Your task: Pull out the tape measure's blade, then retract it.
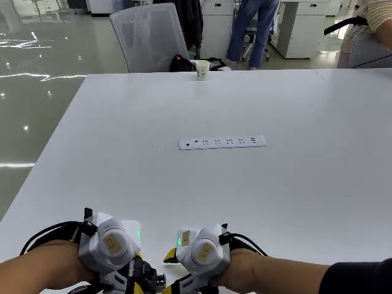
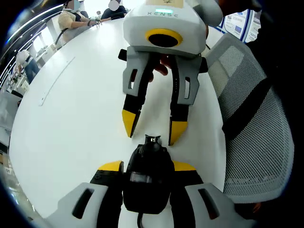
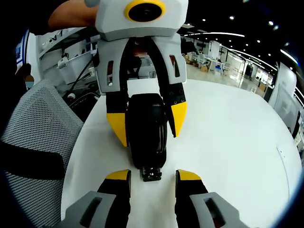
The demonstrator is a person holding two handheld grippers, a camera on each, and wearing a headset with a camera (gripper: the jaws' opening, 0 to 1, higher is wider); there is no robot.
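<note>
1 tape measure (image 2: 145, 183) in left gripper (image 2: 147, 166); right gripper (image 3: 153, 175) spread; 1 cup (image 1: 202, 70)

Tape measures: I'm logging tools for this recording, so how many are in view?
1. A black tape measure sits clamped in the left gripper's jaws over the white table; the right gripper's open jaws flank its blade tab. None seems hidden.

We read "XENSE" on the white housing of the right gripper (image 2: 152, 128), top centre of the left gripper view. The marks on the power strip (image 1: 222, 142) in the head view are too small for us.
</note>
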